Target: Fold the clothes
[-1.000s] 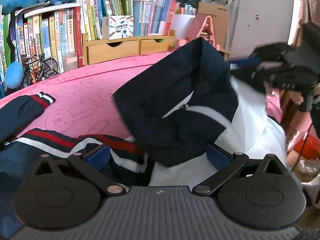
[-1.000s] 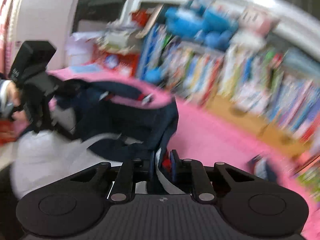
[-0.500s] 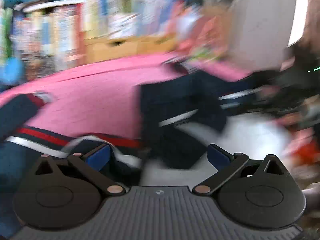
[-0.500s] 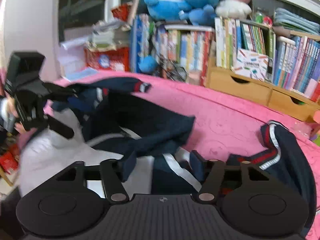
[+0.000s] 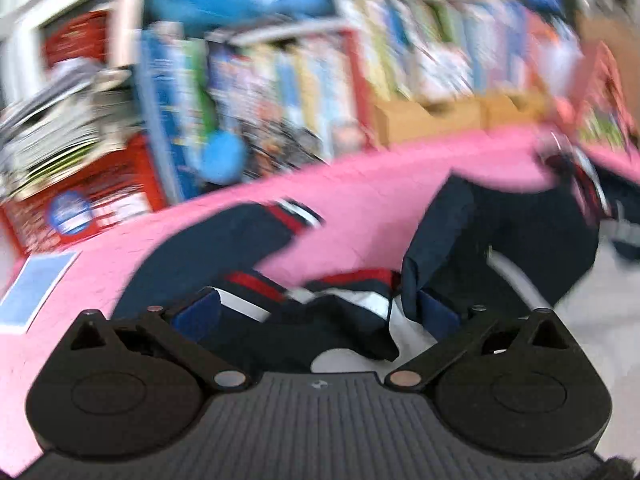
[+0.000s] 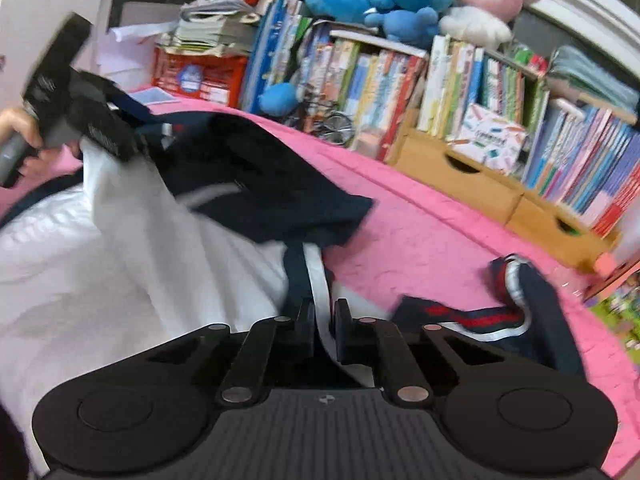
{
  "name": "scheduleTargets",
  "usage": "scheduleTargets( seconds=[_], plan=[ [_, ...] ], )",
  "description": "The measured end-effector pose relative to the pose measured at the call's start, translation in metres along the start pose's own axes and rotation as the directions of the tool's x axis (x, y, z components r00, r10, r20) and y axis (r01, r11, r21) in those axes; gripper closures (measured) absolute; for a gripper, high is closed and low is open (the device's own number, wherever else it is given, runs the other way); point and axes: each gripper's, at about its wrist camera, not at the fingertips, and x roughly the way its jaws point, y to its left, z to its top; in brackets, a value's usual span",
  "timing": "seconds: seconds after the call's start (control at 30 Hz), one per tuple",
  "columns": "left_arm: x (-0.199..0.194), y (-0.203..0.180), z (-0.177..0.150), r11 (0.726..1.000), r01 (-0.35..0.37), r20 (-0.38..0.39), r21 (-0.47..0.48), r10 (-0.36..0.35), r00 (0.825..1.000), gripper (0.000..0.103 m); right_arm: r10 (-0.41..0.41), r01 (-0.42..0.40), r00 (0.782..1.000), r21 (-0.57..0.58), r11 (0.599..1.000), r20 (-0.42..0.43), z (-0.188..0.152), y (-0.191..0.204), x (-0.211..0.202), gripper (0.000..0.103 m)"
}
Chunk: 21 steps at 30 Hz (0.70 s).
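Left wrist view is motion-blurred: the left gripper stands apart over the navy, red-and-white-trimmed jacket on the pink quilted cover. Right gripper, clamped on the jacket's white-striped edge, hides the pinch.

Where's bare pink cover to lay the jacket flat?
Bare pink cover lies between the jacket and the wooden drawers. Another strip runs between the left sleeve and the books. It is crowded near both grippers: bunched jacket and striped hem.
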Motion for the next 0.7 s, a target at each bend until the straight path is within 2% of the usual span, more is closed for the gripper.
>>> scheduleTargets(
  seconds=[0.07, 0.13, 0.17, 0.23, 0.27, 0.3, 0.33, 0.37, 0.4, 0.43, 0.47, 0.5, 0.53, 0.6, 0.63, 0.67, 0.7],
  plan=[
    [-0.016, 0.02, 0.006, 0.992, 0.09, 0.074, -0.088, -0.084, 0.994, 0.001, -0.022, 0.022, 1.0, 0.013, 1.0, -0.018, 0.0, -0.004, 0.005, 0.092],
    [-0.026, 0.038, 0.012, 0.971, 0.21, 0.107, -0.115, -0.198, 0.974, 0.0, -0.027, 0.028, 0.999, 0.043, 0.999, -0.034, -0.002, -0.011, 0.008, 0.09],
    [-0.028, 0.043, 0.015, 0.964, 0.242, 0.102, -0.112, -0.231, 0.968, 0.0, 0.001, 0.002, 0.999, 0.082, 0.997, -0.032, -0.002, -0.018, 0.009, 0.089],
    [-0.021, 0.042, 0.018, 0.965, 0.258, 0.037, -0.045, -0.256, 0.966, 0.0, 0.104, -0.101, 0.995, 0.184, 0.978, -0.007, 0.001, -0.034, 0.011, 0.08],
    [-0.015, 0.037, 0.016, 0.961, 0.275, -0.002, 0.001, -0.275, 0.961, 0.0, 0.166, -0.165, 0.986, 0.227, 0.96, 0.015, 0.004, -0.041, 0.012, 0.058],
    [-0.009, 0.031, 0.014, 0.955, 0.293, -0.042, 0.047, -0.291, 0.956, 0.0, 0.226, -0.228, 0.973, 0.268, 0.936, 0.04, 0.007, -0.048, 0.014, 0.028],
    [-0.004, 0.027, 0.011, 0.946, 0.313, -0.083, 0.082, -0.306, 0.948, 0.0, 0.264, -0.268, 0.963, 0.284, 0.921, 0.053, 0.01, -0.051, 0.017, 0.011],
    [0.002, 0.023, 0.005, 0.937, 0.333, -0.124, 0.109, -0.32, 0.939, 0.0, 0.269, -0.271, 0.962, 0.27, 0.924, 0.044, 0.014, -0.048, 0.022, 0.01],
    [0.007, 0.018, 0.0, 0.925, 0.354, -0.166, 0.135, -0.331, 0.929, 0.0, 0.261, -0.259, 0.965, 0.247, 0.934, 0.026, 0.016, -0.043, 0.028, 0.01],
    [0.012, 0.013, -0.007, 0.924, 0.344, -0.196, 0.165, -0.311, 0.93, 0.0, 0.252, -0.248, 0.968, 0.224, 0.943, 0.009, 0.019, -0.038, 0.034, 0.024],
    [0.016, 0.007, -0.015, 0.93, 0.31, -0.215, 0.199, -0.268, 0.939, 0.0, 0.23, -0.223, 0.973, 0.195, 0.955, -0.016, 0.021, -0.032, 0.039, 0.041],
    [0.018, 0.004, -0.024, 0.933, 0.289, -0.235, 0.214, -0.238, 0.942, 0.0, 0.186, -0.178, 0.982, 0.158, 0.971, -0.043, 0.021, -0.026, 0.041, 0.086],
    [0.021, 0.003, -0.032, 0.937, 0.276, -0.255, 0.215, -0.219, 0.942, 0.0, 0.133, -0.125, 0.989, 0.117, 0.985, -0.066, 0.021, -0.021, 0.043, 0.092],
    [0.021, 0.012, -0.04, 0.948, 0.289, -0.276, 0.136, -0.243, 0.93, 0.0, 0.083, -0.079, 0.994, 0.063, 0.995, -0.066, 0.018, -0.022, 0.039, 0.093],
    [0.02, 0.017, -0.041, 0.951, 0.295, -0.286, 0.097, -0.257, 0.923, 0.0, 0.027, -0.024, 0.997, 0.042, 0.999, -0.075, 0.016, -0.027, 0.037, 0.093],
    [0.018, 0.022, -0.039, 0.954, 0.286, -0.288, 0.085, -0.251, 0.924, 0.0, -0.043, 0.044, 0.996, 0.022, 0.999, -0.082, 0.012, -0.032, 0.035, 0.092],
    [0.015, 0.024, -0.036, 0.959, 0.271, -0.287, 0.088, -0.236, 0.929, 0.0, -0.128, 0.129, 0.987, 0.008, 0.992, -0.096, 0.006, -0.039, 0.035, 0.097]
  ],
)
